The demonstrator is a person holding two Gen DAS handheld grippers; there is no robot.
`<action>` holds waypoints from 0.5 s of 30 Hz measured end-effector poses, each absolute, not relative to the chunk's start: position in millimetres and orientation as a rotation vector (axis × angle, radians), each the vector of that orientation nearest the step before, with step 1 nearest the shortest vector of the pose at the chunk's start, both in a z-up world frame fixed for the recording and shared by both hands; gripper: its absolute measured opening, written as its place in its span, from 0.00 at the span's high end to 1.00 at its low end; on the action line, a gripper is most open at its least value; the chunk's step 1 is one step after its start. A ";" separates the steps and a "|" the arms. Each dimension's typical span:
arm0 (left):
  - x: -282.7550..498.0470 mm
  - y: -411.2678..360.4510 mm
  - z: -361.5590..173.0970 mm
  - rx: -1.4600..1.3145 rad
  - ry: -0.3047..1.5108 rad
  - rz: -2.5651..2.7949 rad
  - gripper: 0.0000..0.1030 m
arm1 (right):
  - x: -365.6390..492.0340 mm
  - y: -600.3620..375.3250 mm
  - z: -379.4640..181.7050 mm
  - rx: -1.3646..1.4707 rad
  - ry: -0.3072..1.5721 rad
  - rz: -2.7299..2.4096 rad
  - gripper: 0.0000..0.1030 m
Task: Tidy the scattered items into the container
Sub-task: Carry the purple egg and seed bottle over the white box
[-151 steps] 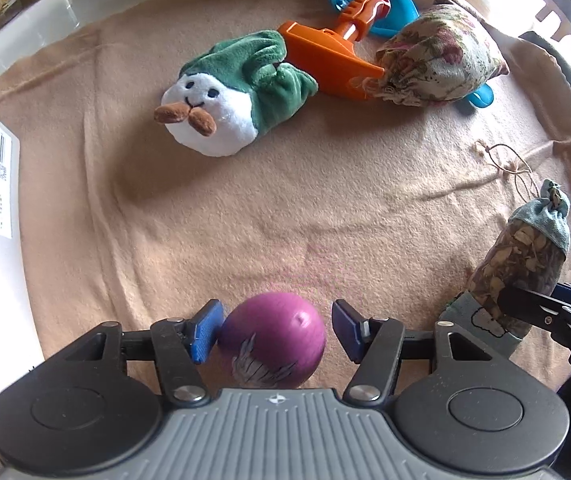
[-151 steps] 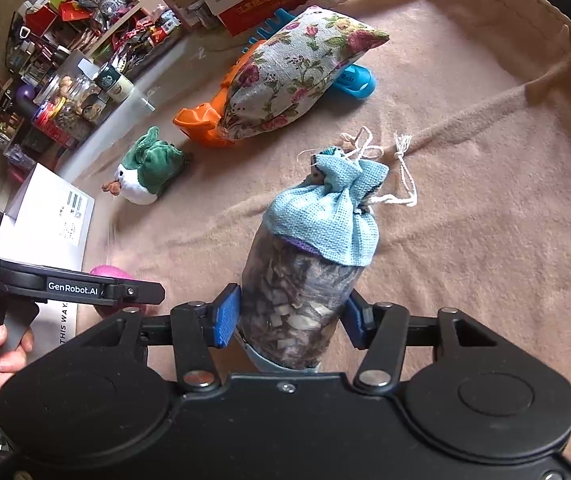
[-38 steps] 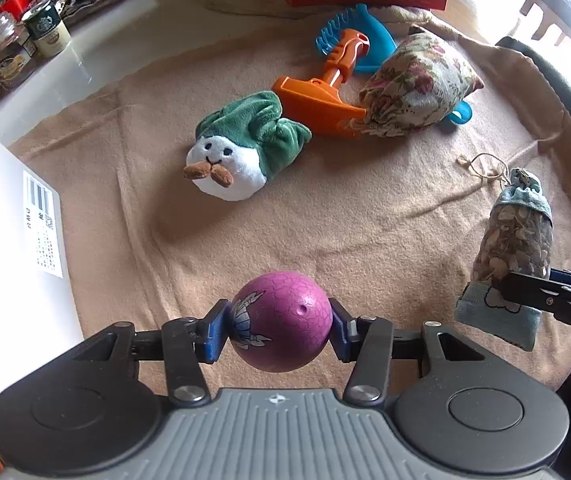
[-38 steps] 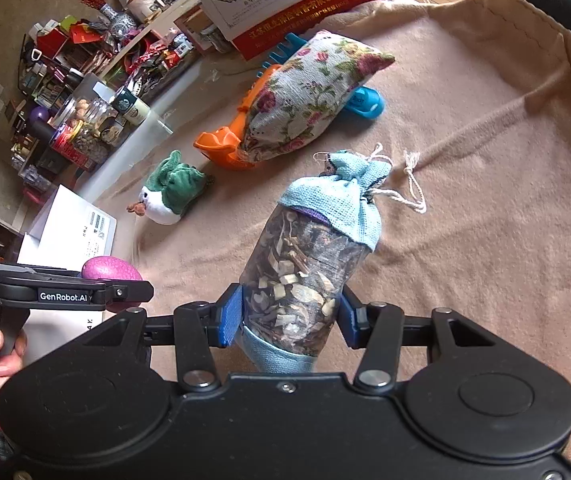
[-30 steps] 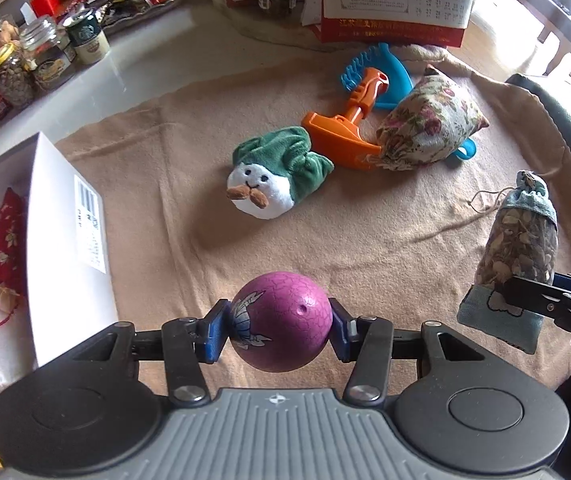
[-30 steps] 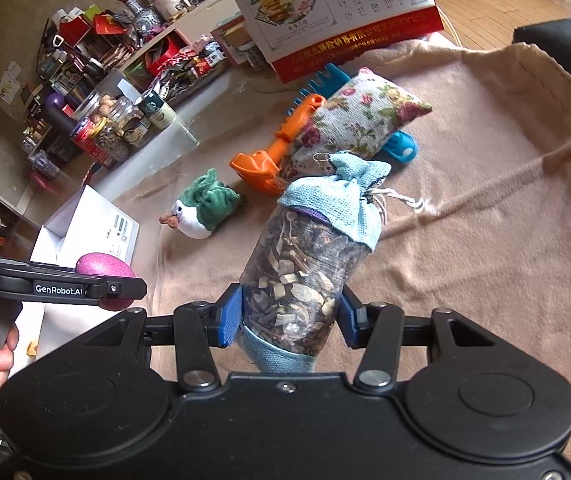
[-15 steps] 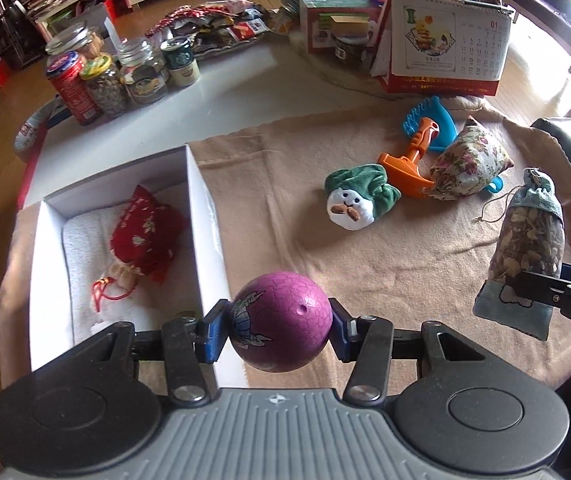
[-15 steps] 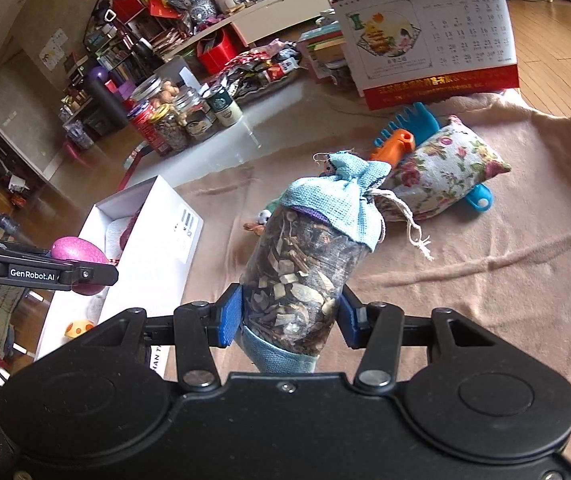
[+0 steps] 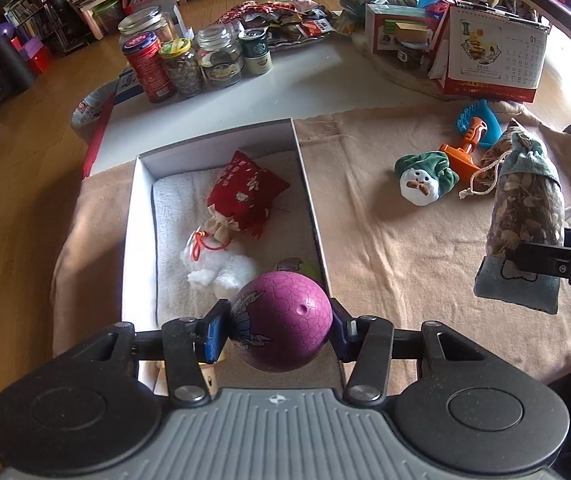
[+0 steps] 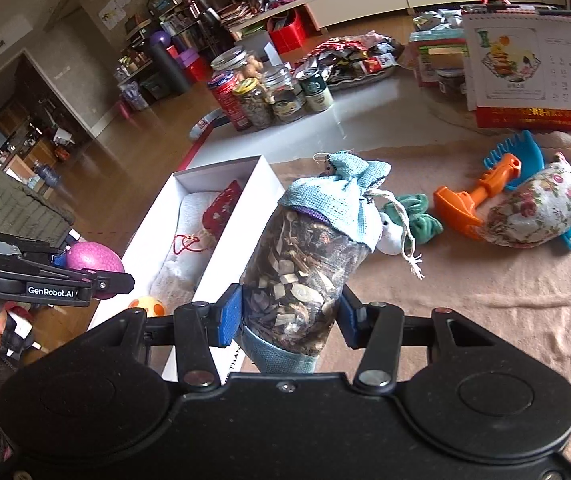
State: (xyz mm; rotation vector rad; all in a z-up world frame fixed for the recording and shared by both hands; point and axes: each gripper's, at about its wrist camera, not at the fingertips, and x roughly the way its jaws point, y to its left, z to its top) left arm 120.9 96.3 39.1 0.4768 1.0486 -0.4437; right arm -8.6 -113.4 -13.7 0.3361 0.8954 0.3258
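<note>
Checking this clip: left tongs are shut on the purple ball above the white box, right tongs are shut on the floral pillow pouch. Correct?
One thing is off. The right tongs are shut on the clear sachet of dried pieces with the blue cloth top, as the right wrist view shows; the floral pouch lies on the beige cloth. The left tongs do grip the purple ball above the white box.

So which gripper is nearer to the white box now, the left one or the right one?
The left. The left gripper holds the purple ball over the near end of the white box. The right gripper, holding the herb pouch, hangs over the cloth beside the box.
</note>
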 end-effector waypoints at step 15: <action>123.8 145.3 24.8 0.441 1.088 -0.404 0.50 | 36.1 -38.3 28.4 0.229 0.887 0.473 0.52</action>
